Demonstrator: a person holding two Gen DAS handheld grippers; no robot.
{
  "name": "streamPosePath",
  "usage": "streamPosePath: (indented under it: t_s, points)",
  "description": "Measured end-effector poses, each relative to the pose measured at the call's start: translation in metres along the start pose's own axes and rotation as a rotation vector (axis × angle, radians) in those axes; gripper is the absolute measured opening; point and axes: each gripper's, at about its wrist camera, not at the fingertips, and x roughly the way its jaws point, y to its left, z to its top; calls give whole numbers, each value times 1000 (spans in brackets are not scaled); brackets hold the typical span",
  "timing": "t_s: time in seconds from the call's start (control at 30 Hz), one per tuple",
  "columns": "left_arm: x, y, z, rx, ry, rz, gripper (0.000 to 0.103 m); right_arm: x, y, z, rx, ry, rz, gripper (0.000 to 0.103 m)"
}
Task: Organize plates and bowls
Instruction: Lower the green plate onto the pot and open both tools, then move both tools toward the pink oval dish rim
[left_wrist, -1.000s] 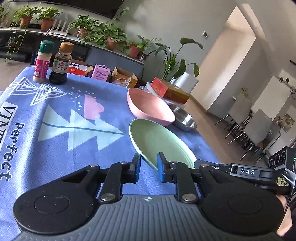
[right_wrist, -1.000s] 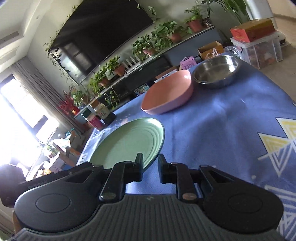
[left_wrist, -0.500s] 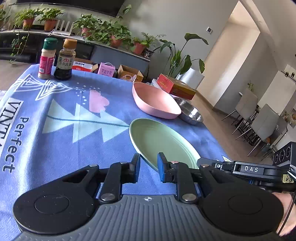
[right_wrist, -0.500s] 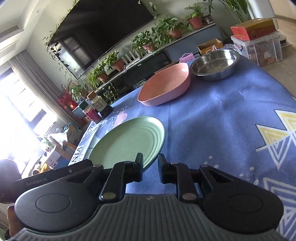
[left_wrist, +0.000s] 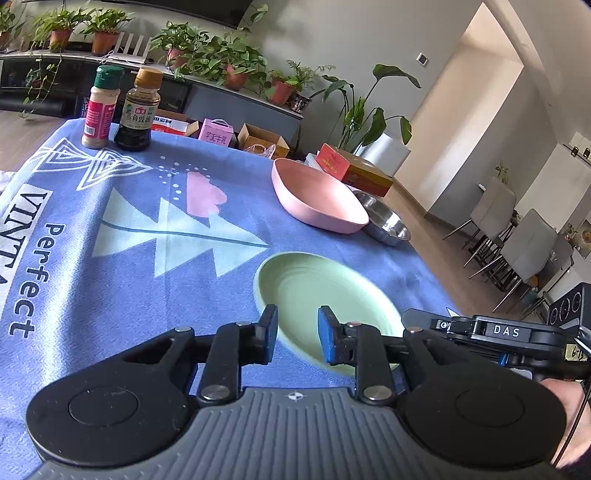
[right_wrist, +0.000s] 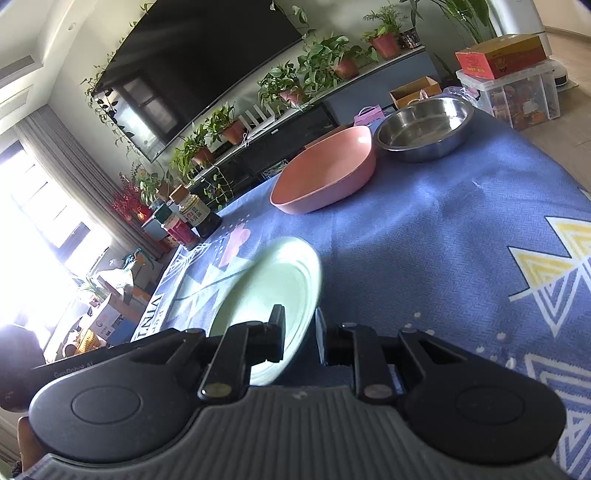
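Note:
A pale green plate (left_wrist: 317, 291) lies on the blue patterned tablecloth, just ahead of my left gripper (left_wrist: 293, 332), whose jaws are slightly apart and empty above its near rim. In the right wrist view the green plate (right_wrist: 273, 288) sits tilted with its rim between the fingers of my right gripper (right_wrist: 299, 336); the jaws stand a little apart around the rim. A pink bowl (left_wrist: 317, 199) and a steel bowl (left_wrist: 384, 221) stand farther back; they also show in the right wrist view as the pink bowl (right_wrist: 325, 173) and steel bowl (right_wrist: 424, 129).
Two seasoning bottles (left_wrist: 122, 107) stand at the table's far left corner. The tablecloth (left_wrist: 129, 236) covers the table. The table's right edge drops to the floor by dining chairs (left_wrist: 517, 236). Boxes and potted plants line the shelf behind.
Both grippers have moved in closer to the green plate. The plate's rim now sits between the right gripper's fingers and looks tilted up on that side. The bowls have not moved.

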Motion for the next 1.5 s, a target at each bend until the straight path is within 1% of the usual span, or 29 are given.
streamPosePath:
  t_s: [0.17,0.2,0.23,0.37,0.4,0.43,0.5,0.77,0.87,1.0,1.17,1.33,1.5]
  points:
    - [-3,2,0,-8,-6,1,24,-2,-2,1,16,-13,-8,45]
    - [-3,2,-1,-8,-7,1,25,-3,-3,1,22,-17,-13,45]
    - [-3,2,-1,-9,-8,1,27,-3,-3,0,26,-20,-19,48]
    - [-3,2,-1,-14,-11,4,28,-4,-4,0,36,-26,-28,49]
    - [-4,3,0,-15,-12,5,28,-4,-4,0,37,-29,-31,52]
    - [-4,3,0,-17,-14,6,30,-4,-5,0,39,-33,-35,58]
    - [-4,4,0,-21,-16,11,32,-4,-6,1,42,-38,-43,62]
    - [-4,12,3,-46,-27,43,36,-4,-13,4,68,-54,-61,63]
    - [-5,15,7,-57,-43,47,36,-3,-16,7,82,-62,-58,63]
    - [-2,19,17,-71,-66,50,39,-2,-25,17,122,-91,-53,63]
    - [10,25,27,-88,-57,81,39,0,-33,29,167,-122,-38,63]
    - [19,21,44,-77,-75,104,40,7,-34,37,174,-132,-45,63]
    - [32,15,61,-74,-90,85,41,15,-29,51,155,-138,-26,63]
